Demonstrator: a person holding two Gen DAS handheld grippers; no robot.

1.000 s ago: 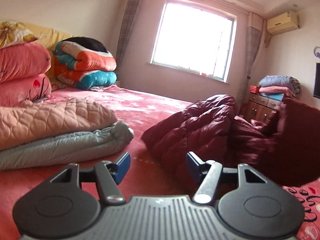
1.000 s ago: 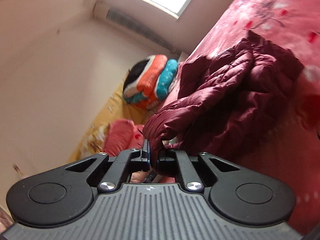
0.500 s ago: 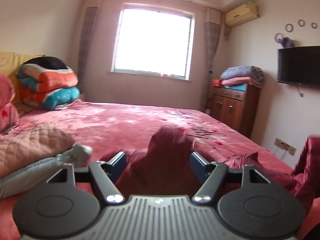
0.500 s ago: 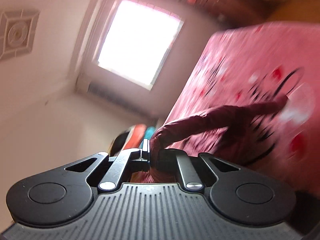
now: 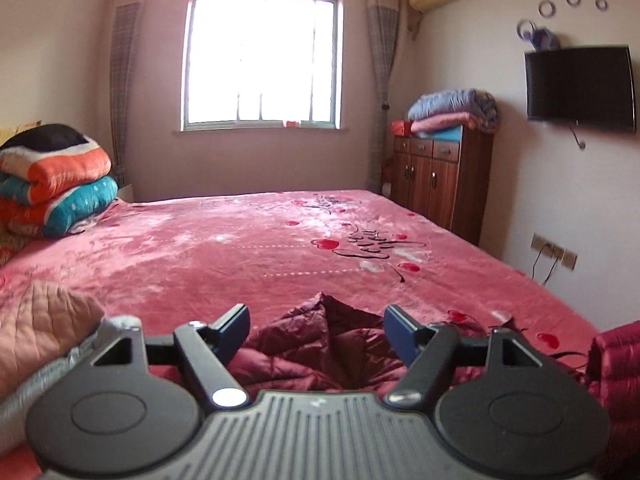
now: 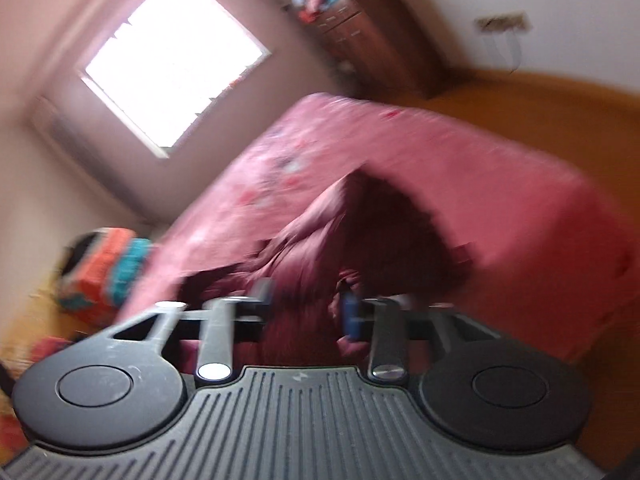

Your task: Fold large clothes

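Left wrist view: we see the left gripper [image 5: 317, 330] with its blue-tipped fingers [image 5: 236, 326] spread wide apart, holding nothing, just above a crumpled peak of the maroon quilted jacket [image 5: 326, 344]. The jacket lies on the near part of the bed [image 5: 248, 256], which is covered in a pink blanket printed with red hearts and black script. A further maroon fold shows at the right edge of this view. At the near left lie a folded peach quilt [image 5: 38, 328] and, beneath it, a grey quilted item [image 5: 48, 376]. A stack of orange and teal bedding [image 5: 56, 184] sits at the far left of the bed, below the window [image 5: 262, 60]. A wooden cabinet [image 5: 440, 184] with folded blankets on top stands to the right, near a wall-mounted television [image 5: 580, 88].

Right wrist view, strongly blurred: the right gripper [image 6: 308, 308] has its fingers parted, with the jacket [image 6: 360, 232] heaped on the bed beyond them. Whether cloth touches either finger we cannot tell.
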